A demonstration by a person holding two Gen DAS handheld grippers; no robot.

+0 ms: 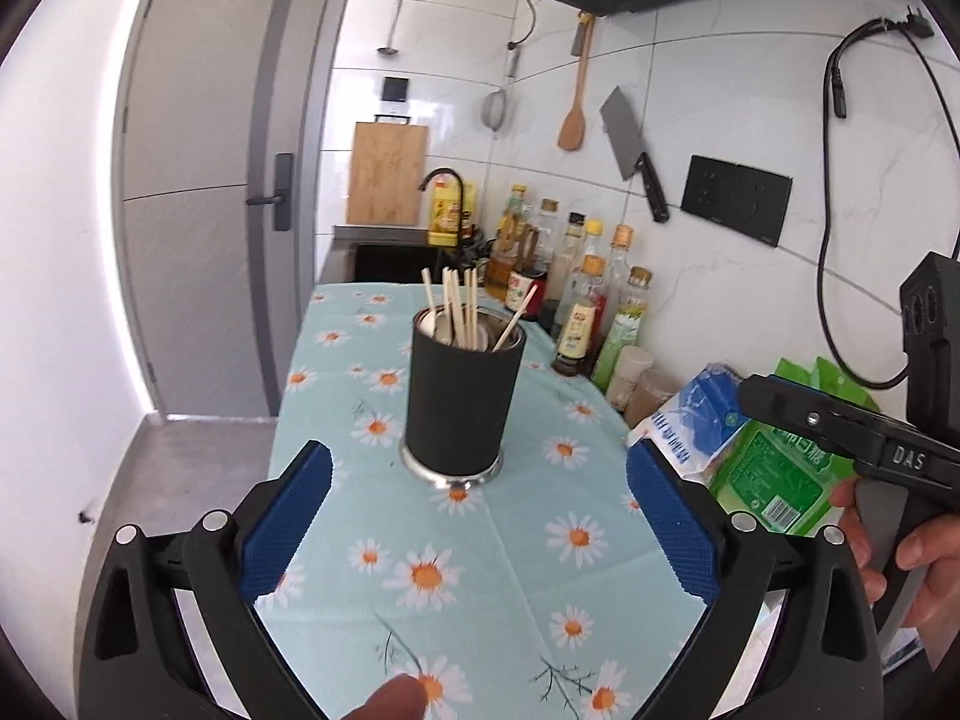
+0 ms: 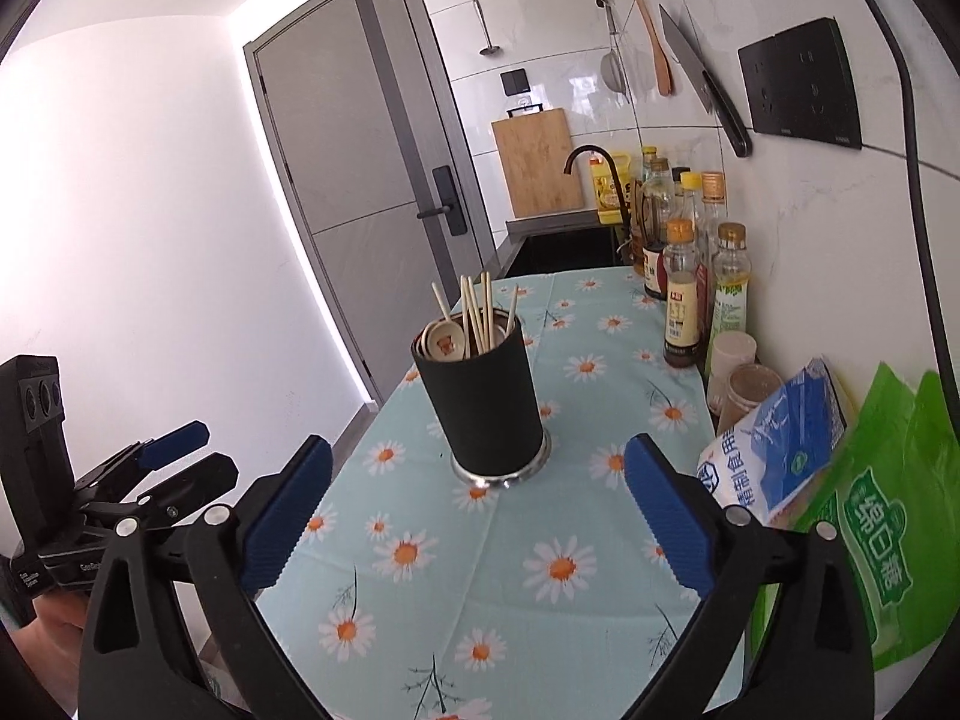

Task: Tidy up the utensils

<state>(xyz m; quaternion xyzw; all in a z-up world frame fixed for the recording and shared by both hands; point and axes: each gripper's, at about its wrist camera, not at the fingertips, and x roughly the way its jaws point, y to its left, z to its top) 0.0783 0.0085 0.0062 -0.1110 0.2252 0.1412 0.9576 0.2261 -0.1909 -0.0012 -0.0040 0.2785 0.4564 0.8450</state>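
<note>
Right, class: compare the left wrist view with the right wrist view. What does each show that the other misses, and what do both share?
Only the left wrist view shows a fingertip at its bottom edge and the black plug dangling at top right. Only the right wrist view shows the printed face of a cream spoon inside the black cylindrical utensil holder, and the two lidded plastic cups in full. Both show that holder with wooden chopsticks on the daisy-print tablecloth, and each view's own gripper open and empty.
</note>
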